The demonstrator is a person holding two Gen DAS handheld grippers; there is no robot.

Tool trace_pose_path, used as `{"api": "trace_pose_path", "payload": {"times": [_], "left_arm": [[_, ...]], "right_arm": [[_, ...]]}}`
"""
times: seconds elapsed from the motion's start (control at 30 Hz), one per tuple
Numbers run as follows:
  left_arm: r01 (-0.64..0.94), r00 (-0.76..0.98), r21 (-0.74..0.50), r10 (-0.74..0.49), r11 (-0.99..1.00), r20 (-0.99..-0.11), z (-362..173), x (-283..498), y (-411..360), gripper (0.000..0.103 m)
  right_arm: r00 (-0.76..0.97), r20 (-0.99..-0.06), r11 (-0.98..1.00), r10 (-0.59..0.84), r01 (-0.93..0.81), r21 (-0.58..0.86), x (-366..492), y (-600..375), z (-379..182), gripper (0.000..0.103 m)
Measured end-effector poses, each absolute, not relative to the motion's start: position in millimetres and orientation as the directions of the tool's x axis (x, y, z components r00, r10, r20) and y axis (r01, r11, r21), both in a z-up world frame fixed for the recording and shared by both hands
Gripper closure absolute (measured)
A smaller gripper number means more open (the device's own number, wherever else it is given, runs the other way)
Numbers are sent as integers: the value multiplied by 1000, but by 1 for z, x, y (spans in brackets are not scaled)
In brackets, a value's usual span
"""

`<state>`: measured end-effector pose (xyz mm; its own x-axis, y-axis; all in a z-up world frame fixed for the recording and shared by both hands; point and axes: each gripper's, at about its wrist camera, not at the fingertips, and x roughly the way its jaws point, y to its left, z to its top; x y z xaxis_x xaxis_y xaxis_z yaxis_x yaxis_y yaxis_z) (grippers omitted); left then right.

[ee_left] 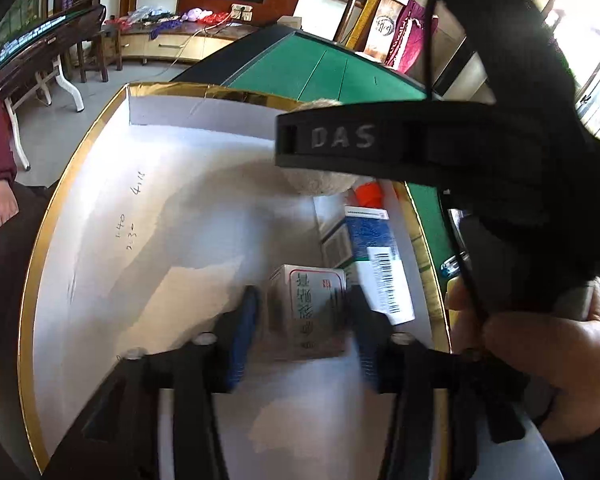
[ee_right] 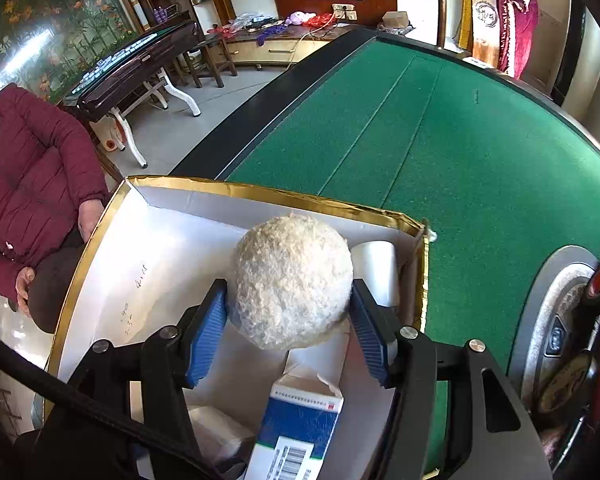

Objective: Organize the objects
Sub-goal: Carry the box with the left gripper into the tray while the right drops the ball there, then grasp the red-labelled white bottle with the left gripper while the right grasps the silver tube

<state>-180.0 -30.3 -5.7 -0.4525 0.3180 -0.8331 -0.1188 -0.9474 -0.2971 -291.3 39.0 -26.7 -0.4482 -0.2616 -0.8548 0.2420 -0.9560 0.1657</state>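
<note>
Only the left wrist view shows the small white box, resting in the gold-rimmed tray between the left gripper pads, parted and clear of it. The right view shows the right gripper clasping a fluffy ball above a blue carton, green surface beyond.

My gold-rimmed white box sits open on the green surface. Low in the right-wrist frame, a fuzzy cream ball hangs above the box floor between my right tongs, with a white roll just behind it. Below the ball lies a blue-and-white carton, its top flap torn open. Lower centre of the left-wrist frame, a small white medicine box stands upright between my left tongs, beside that carton.
</note>
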Motion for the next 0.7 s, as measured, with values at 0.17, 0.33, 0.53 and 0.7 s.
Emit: {"api": "trace_pose_path", "payload": {"times": [0.17,0.33,0.53,0.7], "left_arm": [[-112,-469,-316,331,-942,-819,-3,-174,-37,48],[-84,-479,-321,320,-943,-818,-2,-163,-40,47],[-85,-504,-323,321,-942,-802,4,-157,-42,47],[-110,-518,-298,311,-948,-797,9,-149,-45,47]], "right_arm": [[-468,-834,-950,-293,239,200,-279,51,-14,43],[-490,-790,-927,-368,256,273,-260,70,1,39],[-505,-769,-920,-391,231,316,-264,64,3,39],[-495,-796,-936,-349,226,269,-266,51,-6,39]]}}
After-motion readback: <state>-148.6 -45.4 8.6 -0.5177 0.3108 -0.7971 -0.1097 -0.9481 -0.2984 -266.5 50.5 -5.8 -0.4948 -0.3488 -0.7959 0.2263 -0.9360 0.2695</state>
